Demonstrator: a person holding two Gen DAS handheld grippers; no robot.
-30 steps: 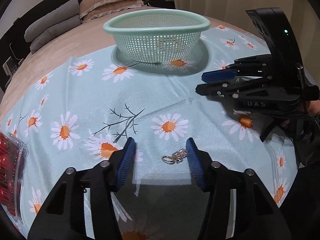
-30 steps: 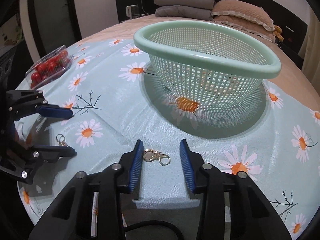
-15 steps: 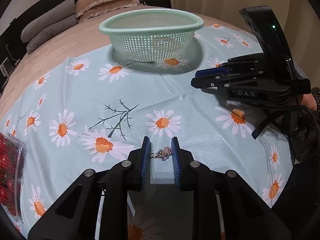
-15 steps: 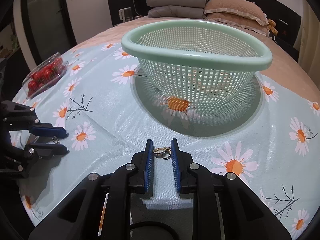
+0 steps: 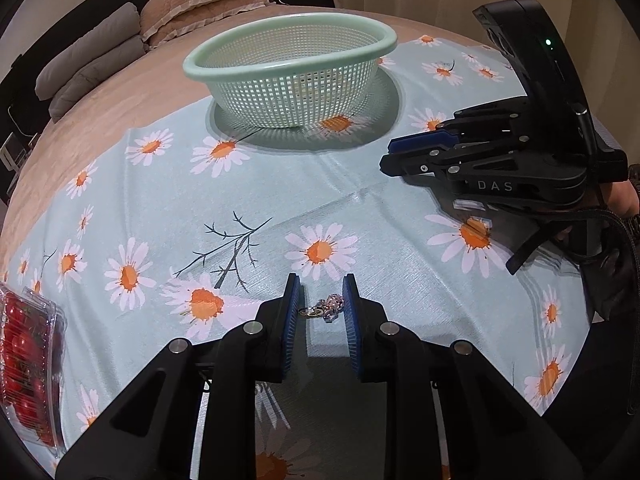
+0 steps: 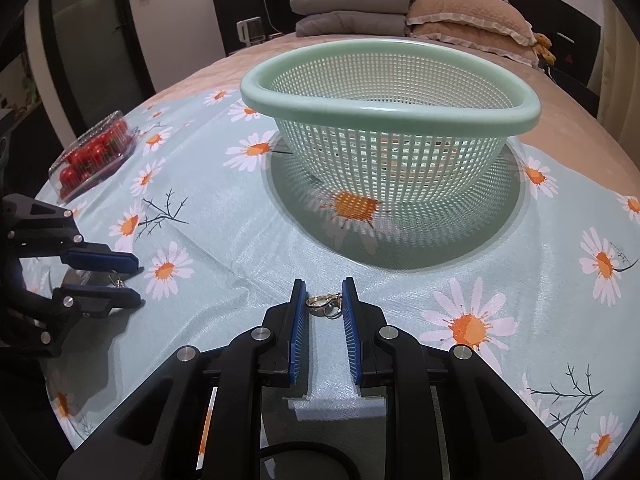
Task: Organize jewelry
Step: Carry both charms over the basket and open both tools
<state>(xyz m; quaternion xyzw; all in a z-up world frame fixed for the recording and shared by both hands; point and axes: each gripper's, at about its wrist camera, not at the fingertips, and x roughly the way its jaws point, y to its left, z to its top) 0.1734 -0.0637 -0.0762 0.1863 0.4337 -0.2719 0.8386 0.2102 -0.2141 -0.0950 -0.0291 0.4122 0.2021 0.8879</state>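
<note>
Near the front edge of the daisy-printed pale-blue cloth (image 5: pixel 168 208), a small silver clasp trinket (image 5: pixel 326 307) is pinched between the blue pads of the left gripper (image 5: pixel 320 304). A gold ring-and-clasp piece (image 6: pixel 325 305) is likewise clamped by the right gripper (image 6: pixel 324 300). Toward the cloth's far edge, a mint-green plastic mesh basket (image 6: pixel 390 76) is seen; a clear box of red tomatoes (image 6: pixel 94 152) is seen at the left edge.

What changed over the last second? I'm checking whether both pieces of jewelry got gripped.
The left gripper closed its wide-open jaws onto the silver charm. The right gripper narrowed onto the gold clasp. Both pieces now sit pinched between the blue pads. The green basket, tomato box and daisy cloth stayed put.
</note>
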